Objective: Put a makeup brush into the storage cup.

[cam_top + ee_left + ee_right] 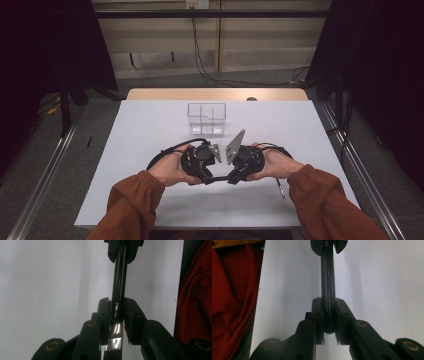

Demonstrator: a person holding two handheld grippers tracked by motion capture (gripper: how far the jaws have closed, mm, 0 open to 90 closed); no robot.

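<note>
A black pen (220, 177) hangs level between my two grippers, just above the white table (150, 125) near its front edge. My left gripper (210, 177) is shut on one end and my right gripper (231, 177) on the other, the jaws pointing at each other. In the left gripper view the pen (120, 280) runs up from my left gripper (116, 302), and a shiny silver band on it sits between the pads. In the right gripper view the pen (327, 277) has its rounded end clamped in my right gripper (328, 301).
A clear plastic box (206, 119) with dividers stands behind the grippers at mid-table. A thin dark stick (281, 189) lies on the table by the right wrist. A wooden strip (215, 94) borders the far edge. Orange sleeves (320, 200) come in from the bottom.
</note>
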